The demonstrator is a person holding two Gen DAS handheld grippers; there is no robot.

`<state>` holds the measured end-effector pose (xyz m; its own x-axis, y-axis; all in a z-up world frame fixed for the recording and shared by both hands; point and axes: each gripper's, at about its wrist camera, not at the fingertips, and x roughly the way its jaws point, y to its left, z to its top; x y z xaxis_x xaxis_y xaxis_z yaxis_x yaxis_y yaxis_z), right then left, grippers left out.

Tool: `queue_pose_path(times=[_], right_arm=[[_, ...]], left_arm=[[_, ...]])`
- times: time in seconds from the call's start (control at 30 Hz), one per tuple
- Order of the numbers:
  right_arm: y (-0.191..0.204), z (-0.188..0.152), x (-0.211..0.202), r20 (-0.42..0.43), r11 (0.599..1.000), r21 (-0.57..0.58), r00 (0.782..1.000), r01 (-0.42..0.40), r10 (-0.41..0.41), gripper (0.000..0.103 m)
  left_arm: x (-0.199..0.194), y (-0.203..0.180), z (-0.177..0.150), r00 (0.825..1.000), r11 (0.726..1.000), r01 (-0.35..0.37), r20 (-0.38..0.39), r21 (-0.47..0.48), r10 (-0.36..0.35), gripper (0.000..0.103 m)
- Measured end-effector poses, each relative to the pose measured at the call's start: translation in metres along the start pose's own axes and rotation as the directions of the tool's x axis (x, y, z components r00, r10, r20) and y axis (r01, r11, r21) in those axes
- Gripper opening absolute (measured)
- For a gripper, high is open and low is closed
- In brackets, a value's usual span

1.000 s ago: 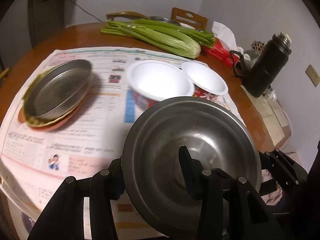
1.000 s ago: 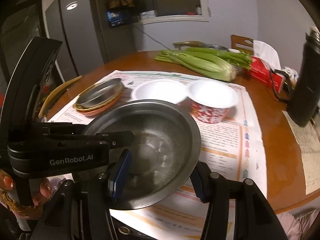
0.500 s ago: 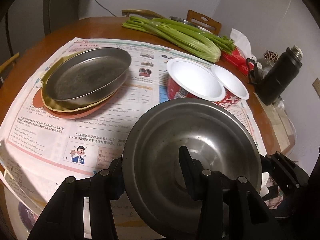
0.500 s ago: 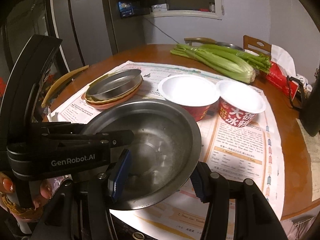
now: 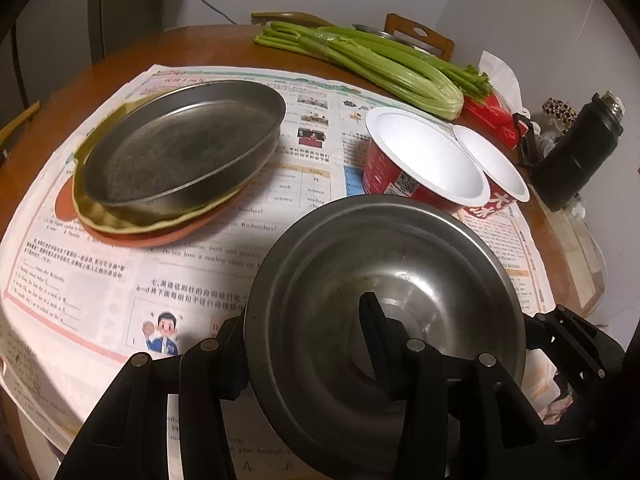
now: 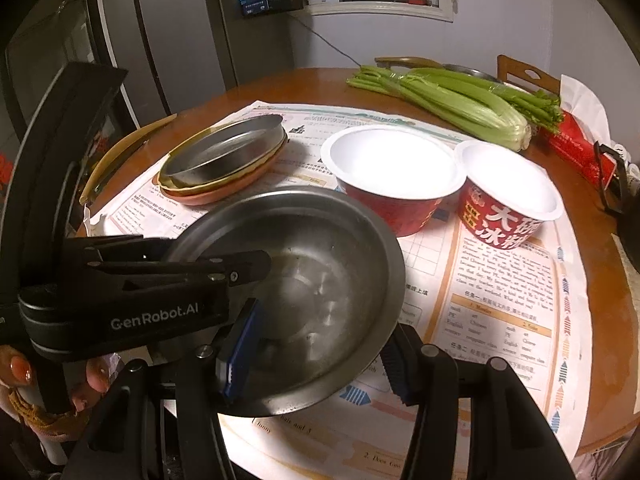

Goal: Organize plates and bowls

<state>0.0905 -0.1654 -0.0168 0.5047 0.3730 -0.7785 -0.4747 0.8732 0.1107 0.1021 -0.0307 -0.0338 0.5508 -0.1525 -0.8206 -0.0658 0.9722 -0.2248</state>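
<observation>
A steel bowl point(image 5: 384, 280) point(image 6: 304, 280) is held above the newspaper by both grippers. My left gripper point(image 5: 304, 332) is shut on its near-left rim, one finger inside. My right gripper point(image 6: 316, 344) is shut on its near-right rim, one blue pad inside the bowl and one outside. A steel pan point(image 5: 180, 144) point(image 6: 224, 148) lies on a stack of a yellow and an orange plate point(image 5: 160, 232) at the left. Two red paper bowls with white insides, a larger one point(image 5: 424, 160) point(image 6: 392, 172) and a smaller one point(image 5: 496, 176) point(image 6: 508, 192), stand side by side at the right.
Newspaper point(image 5: 100, 288) point(image 6: 500, 320) covers the round wooden table point(image 6: 592, 272). Celery point(image 5: 380, 64) point(image 6: 460, 100) and a red packet point(image 5: 488, 116) lie at the back. A black flask point(image 5: 576, 152) stands at the right edge. A fridge point(image 6: 160, 40) is behind left.
Both grippers carried the steel bowl forward and leftward over the table; the plate stack and the paper bowls now look closer. The grip on the bowl is unchanged.
</observation>
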Motion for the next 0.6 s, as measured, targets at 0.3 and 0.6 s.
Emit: queue_pose_path(times=[0.3,0.6], right_arm=[[-0.003,-0.003,0.007,-0.031,0.999,-0.004,0.999,-0.031,0.031,0.056],[-0.022,-0.008,-0.012,0.008,0.996,0.071,0.998,-0.056,0.055,0.056]], left_arm=[[-0.001,0.0,0.0,1.0,1.0,-0.002,0.005,0.011,0.002,0.05],[-0.007,-0.006,-0.007,1.0,0.999,0.003,0.019,0.035,-0.004,0.05]])
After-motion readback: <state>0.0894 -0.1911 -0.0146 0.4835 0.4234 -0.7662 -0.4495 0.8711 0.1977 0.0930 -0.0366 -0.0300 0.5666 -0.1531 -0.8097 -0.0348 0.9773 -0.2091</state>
